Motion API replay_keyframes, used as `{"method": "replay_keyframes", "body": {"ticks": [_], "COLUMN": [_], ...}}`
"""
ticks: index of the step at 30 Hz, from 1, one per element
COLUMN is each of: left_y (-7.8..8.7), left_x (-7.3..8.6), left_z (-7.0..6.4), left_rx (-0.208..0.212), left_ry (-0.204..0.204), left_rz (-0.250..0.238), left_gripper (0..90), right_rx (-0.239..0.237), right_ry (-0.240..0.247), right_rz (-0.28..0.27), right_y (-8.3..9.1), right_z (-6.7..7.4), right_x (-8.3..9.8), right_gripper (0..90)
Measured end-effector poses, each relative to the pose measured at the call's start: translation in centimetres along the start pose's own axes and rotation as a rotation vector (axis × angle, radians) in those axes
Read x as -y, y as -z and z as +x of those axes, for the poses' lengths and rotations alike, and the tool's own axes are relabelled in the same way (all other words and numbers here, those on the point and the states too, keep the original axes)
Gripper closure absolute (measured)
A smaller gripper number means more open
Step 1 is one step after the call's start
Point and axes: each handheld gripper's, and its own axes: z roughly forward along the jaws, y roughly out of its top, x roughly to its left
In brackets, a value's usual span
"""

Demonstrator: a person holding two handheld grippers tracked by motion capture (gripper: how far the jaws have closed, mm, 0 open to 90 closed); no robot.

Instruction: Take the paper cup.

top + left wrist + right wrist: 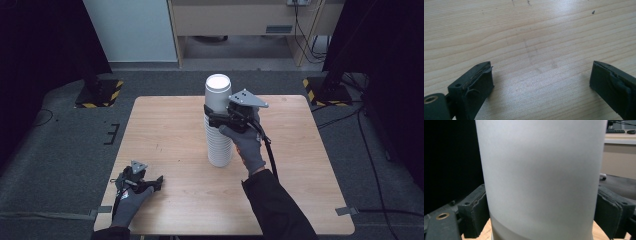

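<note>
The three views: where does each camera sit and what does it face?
High view: above the person's side, looking down at the table, cup stack, both gloved hands.
Left gripper view: on the left claw, facing bare wood, jaws apart.
Right gripper view: on the right claw, jaws flanking the stack.
Shared: high and right views show the stack.

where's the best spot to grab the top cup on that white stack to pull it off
Grip the top cup across its smooth side wall, above the stacked rims, coming in level from the right as the right gripper does. The stack stands upright, so lifting straight up should free it.
</note>
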Motion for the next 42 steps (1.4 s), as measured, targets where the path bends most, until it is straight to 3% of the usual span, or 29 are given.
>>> {"method": "replay_keyframes", "body": {"ticks": [4,10,25,42], "left_y": [0.0,0.0,0.0,0.0], "left_x": [0.0,0.0,0.0,0.0], "left_z": [0.0,0.0,0.0,0.0], "left_rx": [0.0,0.0,0.0,0.001], "left_ry": [0.0,-0.001,-0.001,0.0], "left_rz": [0.0,0.0,0.0,0.0], "left_gripper": [4.1,4.1,4.0,4.0], "right_rx": [-0.017,-0.019,-0.032,-0.067], "right_ry": [-0.023,-0.01,-0.058,-0.104], "right_rz": [-0.039,-0.054,-0.136,-0.208], "right_y": [0.4,0.7,1.4,2.4], "right_z": [-0.1,0.0,-0.4,-0.6], "right_x": [-0.5,-1.3,-3.9,-5.5], "right_gripper": [13.4,13.4,13.4,13.4]}}
